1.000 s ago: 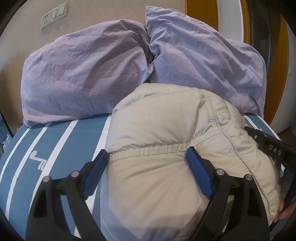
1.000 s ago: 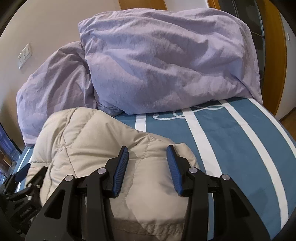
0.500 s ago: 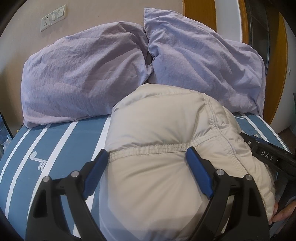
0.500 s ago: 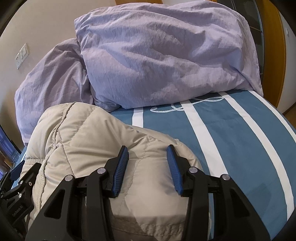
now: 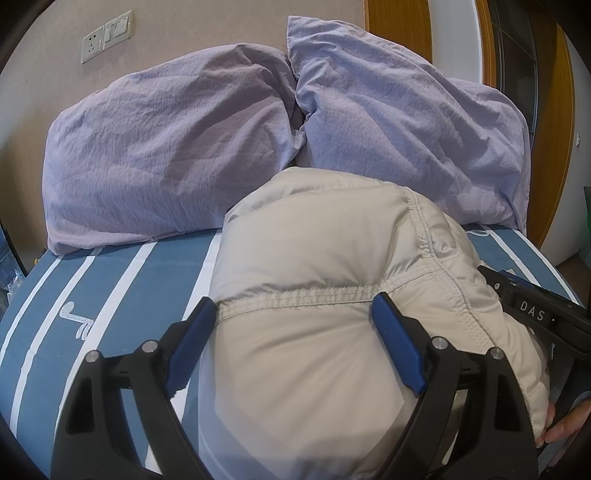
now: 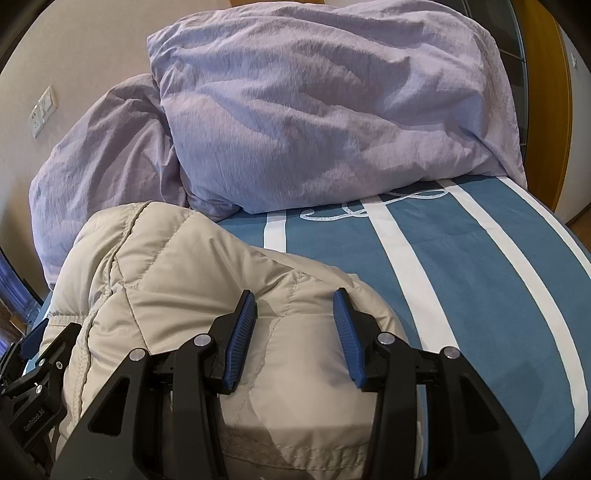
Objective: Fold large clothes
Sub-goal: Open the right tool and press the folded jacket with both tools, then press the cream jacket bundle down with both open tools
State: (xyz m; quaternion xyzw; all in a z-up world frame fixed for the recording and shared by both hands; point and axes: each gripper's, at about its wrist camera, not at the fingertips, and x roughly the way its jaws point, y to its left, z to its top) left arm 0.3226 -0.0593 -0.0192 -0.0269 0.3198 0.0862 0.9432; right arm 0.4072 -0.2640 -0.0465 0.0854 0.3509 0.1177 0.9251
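Note:
A puffy beige jacket point(image 5: 314, 258) lies bundled up on the blue striped bed point(image 5: 110, 295). My left gripper point(image 5: 294, 303) spans the near end of the bundle. Its blue pads stand wide and press into the padding on both sides. In the right wrist view, my right gripper point(image 6: 294, 295) pinches a thick fold of the same jacket point(image 6: 166, 266) between narrower pads. The right gripper's black body point(image 5: 532, 314) shows at the bundle's right side, with a person's fingers point(image 5: 561, 428) below it. The underside of the jacket is hidden.
Two lilac pillows point(image 5: 166, 158) point(image 5: 406, 140) lean against the wall just beyond the jacket. A wall socket point(image 5: 107, 35) sits above them. The bed's right edge point(image 6: 554, 229) drops off near a wooden door frame point(image 5: 399, 26). Bare striped sheet point(image 6: 461, 295) lies right of the jacket.
Both grippers keep the same hold. The right side of the bundle has shifted slightly against the right gripper; nothing else moved.

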